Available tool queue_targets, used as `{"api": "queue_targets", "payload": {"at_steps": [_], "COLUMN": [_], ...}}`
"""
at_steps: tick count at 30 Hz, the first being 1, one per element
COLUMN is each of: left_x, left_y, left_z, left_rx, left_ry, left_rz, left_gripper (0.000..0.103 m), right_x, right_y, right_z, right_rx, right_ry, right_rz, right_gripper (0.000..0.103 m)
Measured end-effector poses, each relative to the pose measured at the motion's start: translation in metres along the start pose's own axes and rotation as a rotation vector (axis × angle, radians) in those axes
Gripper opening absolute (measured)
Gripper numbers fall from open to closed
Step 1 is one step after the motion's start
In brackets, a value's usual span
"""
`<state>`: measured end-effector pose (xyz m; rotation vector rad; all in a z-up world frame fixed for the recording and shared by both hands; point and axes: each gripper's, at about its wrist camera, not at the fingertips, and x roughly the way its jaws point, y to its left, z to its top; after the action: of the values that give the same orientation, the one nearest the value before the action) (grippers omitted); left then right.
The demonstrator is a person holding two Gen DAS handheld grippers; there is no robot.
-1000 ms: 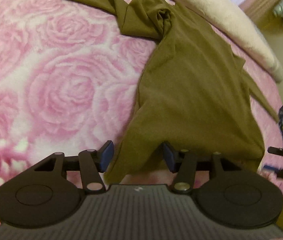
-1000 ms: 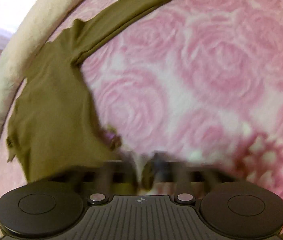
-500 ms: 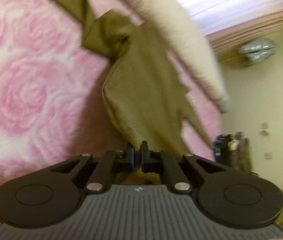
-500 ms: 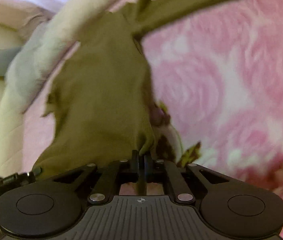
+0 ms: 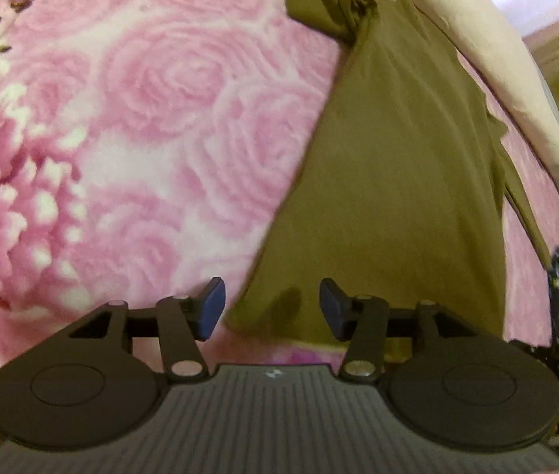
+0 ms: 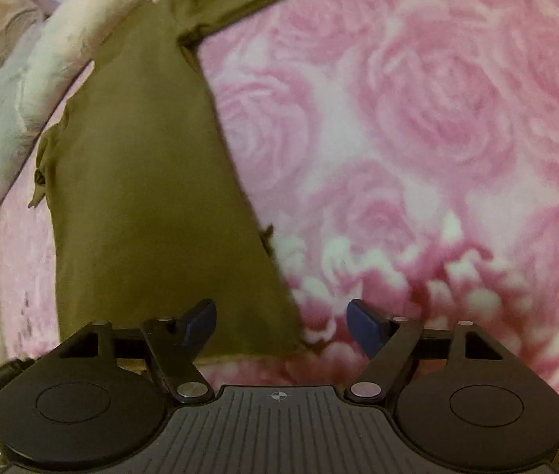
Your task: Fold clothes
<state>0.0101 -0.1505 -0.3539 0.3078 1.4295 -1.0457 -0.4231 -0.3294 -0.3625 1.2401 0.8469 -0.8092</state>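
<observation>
Both my left gripper and right gripper stand wide apart, empty, at frame bottom over the olive long-sleeved shirt hem.

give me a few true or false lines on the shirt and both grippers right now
1. The left gripper is open. True.
2. The right gripper is shut on the shirt. False: its jaws stand apart and hold nothing.
3. The shirt lies on a pink rose-print blanket. True.
4. The shirt is white. False: it is olive brown.
5. A cream pillow lies along the shirt's far side. True.
</observation>
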Motion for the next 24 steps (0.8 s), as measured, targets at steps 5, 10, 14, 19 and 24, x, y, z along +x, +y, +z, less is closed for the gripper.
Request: {"api": "queue_targets", "payload": {"at_steps": [5, 10, 14, 19, 24], "left_x": [0.013, -0.002, 0.008, -0.010, -0.028], "left_y": [-0.012, -0.010, -0.011, -0.015, 0.008], "left_z": [-0.001, -0.012, -0.020, 0.001, 0.059], "left_rx": [0.117, 0.137, 0.176, 0.205, 0.056], "left_ry": [0.021, 0.013, 0.036, -0.044, -0.197], "left_rz": [0.039, 0.026, 0.109, 0.122, 0.106], "left_gripper": [0.000, 0.001, 0.006, 0.018, 0.041], "right_x": [0.023, 0.017, 0.023, 0.023, 0.008], "right_y": [0.022, 0.019, 0.010, 0.023, 0.034], "right_z": [-0.001, 0.004, 0.001, 0.007, 0.041], "right_rx": [-0.136, -0.211, -0.169, -0.204, -0.187], "right_ry": [0.019, 0.071, 0.114, 0.108, -0.064], "right_rz": [-0.134, -0.146, -0.138, -0.222, -0.295], "right_gripper": [0.001, 0.000, 0.001, 0.033, 0.073]}}
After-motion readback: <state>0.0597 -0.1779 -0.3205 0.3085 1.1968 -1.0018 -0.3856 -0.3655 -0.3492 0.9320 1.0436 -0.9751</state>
